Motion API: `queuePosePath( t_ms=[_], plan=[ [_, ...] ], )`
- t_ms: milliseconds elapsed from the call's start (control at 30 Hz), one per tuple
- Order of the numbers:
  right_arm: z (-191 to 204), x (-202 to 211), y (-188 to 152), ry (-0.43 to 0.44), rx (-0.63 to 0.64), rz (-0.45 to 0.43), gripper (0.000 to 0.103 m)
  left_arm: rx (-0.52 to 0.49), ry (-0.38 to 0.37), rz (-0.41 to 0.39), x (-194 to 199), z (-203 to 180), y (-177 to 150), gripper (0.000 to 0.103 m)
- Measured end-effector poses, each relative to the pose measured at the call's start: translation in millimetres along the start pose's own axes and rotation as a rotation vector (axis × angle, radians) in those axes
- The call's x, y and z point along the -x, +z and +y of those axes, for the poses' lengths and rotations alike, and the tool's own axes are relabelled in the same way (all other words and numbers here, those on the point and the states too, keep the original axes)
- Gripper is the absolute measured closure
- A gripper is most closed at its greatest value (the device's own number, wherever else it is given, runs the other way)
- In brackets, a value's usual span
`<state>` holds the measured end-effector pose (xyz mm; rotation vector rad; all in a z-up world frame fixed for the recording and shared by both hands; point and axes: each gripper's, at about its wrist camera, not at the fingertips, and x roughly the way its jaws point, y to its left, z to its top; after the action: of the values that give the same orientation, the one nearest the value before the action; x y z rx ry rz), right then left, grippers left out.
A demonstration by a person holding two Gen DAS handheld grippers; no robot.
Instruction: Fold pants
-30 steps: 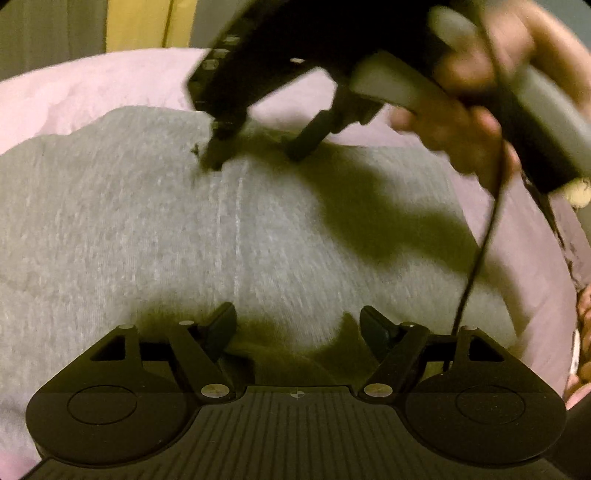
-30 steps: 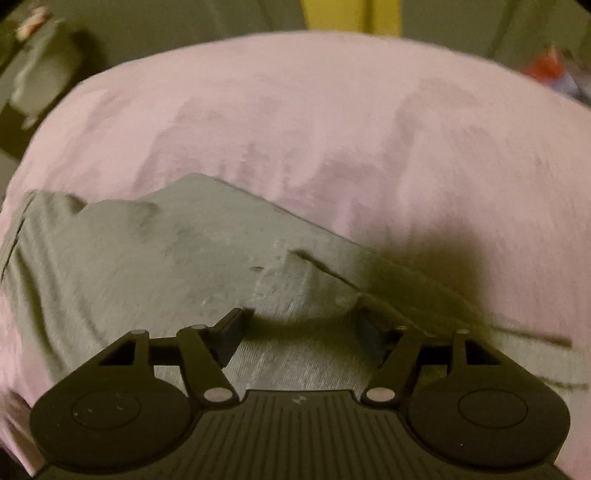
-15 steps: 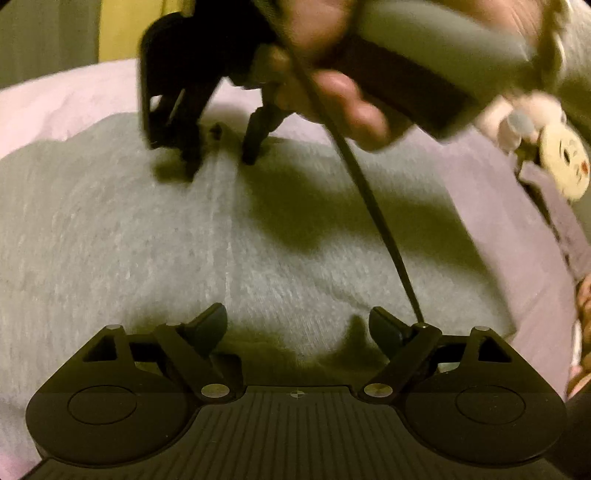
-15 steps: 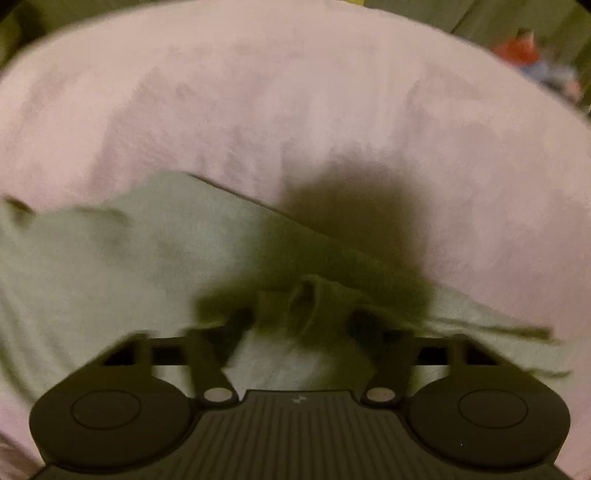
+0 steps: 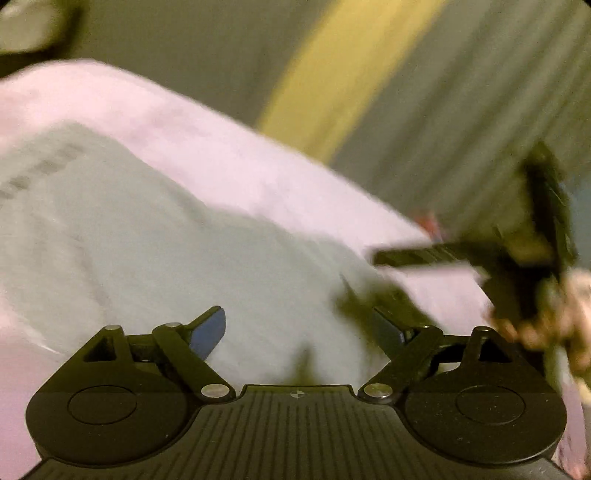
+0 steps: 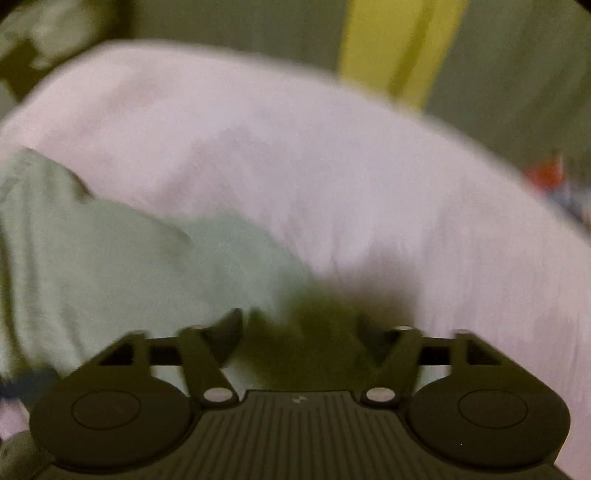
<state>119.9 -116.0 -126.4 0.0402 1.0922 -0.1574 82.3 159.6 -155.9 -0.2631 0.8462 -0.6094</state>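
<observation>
Grey pants lie spread on a pink bed sheet; both views are blurred by motion. My left gripper hovers above the cloth, its jaws opening, with nothing between them. In the right wrist view, my right gripper is over the pants' right edge, where they meet the sheet. Its jaws are opening and no cloth is pinched between them. At the right of the left wrist view, a hand holds the right tool's black housing.
The bed's far edge curves across both views. Behind it is a grey-green backdrop with a yellow stripe. Something red lies past the bed's right edge. A dark object sits at the top left.
The right gripper pinched up a fold of pants half a second ago; it has since let go and lifted. The left gripper has swung aside and rolled, so the bed looks tilted.
</observation>
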Motion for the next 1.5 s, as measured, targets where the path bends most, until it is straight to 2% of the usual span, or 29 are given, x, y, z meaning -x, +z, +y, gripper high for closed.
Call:
queuePosePath(
  t_ms=[67, 133, 200, 267, 300, 400, 433, 500, 567, 667, 767, 967, 1033, 1100, 1200, 1267, 1333, 1400, 1500],
  plan=[
    [13.4, 28.1, -8.7, -0.002, 0.093, -0.165, 0.000, 0.009, 0.043, -0.105, 17.0, 23.4, 3.2, 0.007],
    [21.7, 44.3, -17.9, 0.030, 0.123, -0.249, 0.000, 0.038, 0.090, -0.112, 26.9, 43.1, 6.4, 0.007],
    [19.5, 47.6, -25.7, 0.141, 0.045, -0.238, 0.000, 0.093, 0.123, -0.158, 37.5, 65.4, 6.1, 0.007],
    [13.8, 42.6, -32.8, 0.298, -0.054, -0.140, 0.000, 0.148, 0.114, -0.207, 44.5, 89.8, 3.4, 0.007],
    [16.6, 32.4, -35.6, 0.331, -0.062, -0.093, 0.000, 0.178, 0.118, -0.211, 44.9, 96.6, 4.2, 0.007],
    [31.1, 25.7, -46.1, 0.297, 0.007, -0.012, 0.000, 0.232, 0.121, -0.207, 45.7, 127.4, 3.5, 0.007],
    [36.3, 23.4, -49.4, 0.291, 0.034, 0.000, 0.000, 0.232, 0.121, -0.219, 45.2, 133.6, 3.1, 0.008],
    [46.4, 24.1, -53.2, 0.288, 0.084, 0.020, 0.000, 0.244, 0.178, -0.217, 52.6, 146.6, 9.9, 0.008],
    [53.9, 23.7, -54.0, 0.296, 0.105, 0.037, 0.000, 0.243, 0.193, -0.227, 55.6, 153.3, 10.5, 0.008],
    [62.0, 21.7, -56.2, 0.303, 0.127, 0.056, 0.000, 0.300, 0.201, -0.216, 55.7, 171.0, 1.5, 0.008],
    [69.8, 18.0, -59.6, 0.313, 0.153, 0.079, 0.000, 0.344, 0.234, -0.213, 46.5, 190.4, 6.4, 0.009],
    [82.2, 9.7, -66.2, 0.322, 0.195, 0.114, 0.000, 0.367, 0.150, -0.240, 25.3, 208.6, 19.8, 0.010],
    [85.5, 6.1, -66.3, 0.321, 0.199, 0.124, 0.000, 0.393, 0.126, -0.241, 22.9, 214.5, 20.0, 0.013],
    [85.3, 7.0, -66.2, 0.317, 0.200, 0.124, 0.000, 0.374, 0.089, -0.244, 21.4, 218.8, 23.1, 0.014],
    [84.4, 8.5, -65.1, 0.317, 0.201, 0.118, 0.000, 0.333, 0.093, -0.240, 8.5, 223.9, 30.8, 0.013],
    [84.2, 7.9, -65.0, 0.310, 0.204, 0.121, 0.000, 0.300, 0.132, -0.218, 1.9, 219.5, 39.2, 0.018],
    [83.9, 6.5, -65.0, 0.297, 0.200, 0.125, 0.000, 0.235, 0.159, -0.187, -1.3, 210.7, 46.5, 0.038],
    [81.8, 7.5, -64.7, 0.289, 0.196, 0.124, 0.000, 0.195, 0.168, -0.200, 4.3, 199.6, 47.4, 0.048],
    [77.3, 13.0, -61.2, 0.287, 0.187, 0.103, 0.000, 0.147, 0.201, -0.237, 14.9, 175.6, 46.0, 0.053]
  ],
)
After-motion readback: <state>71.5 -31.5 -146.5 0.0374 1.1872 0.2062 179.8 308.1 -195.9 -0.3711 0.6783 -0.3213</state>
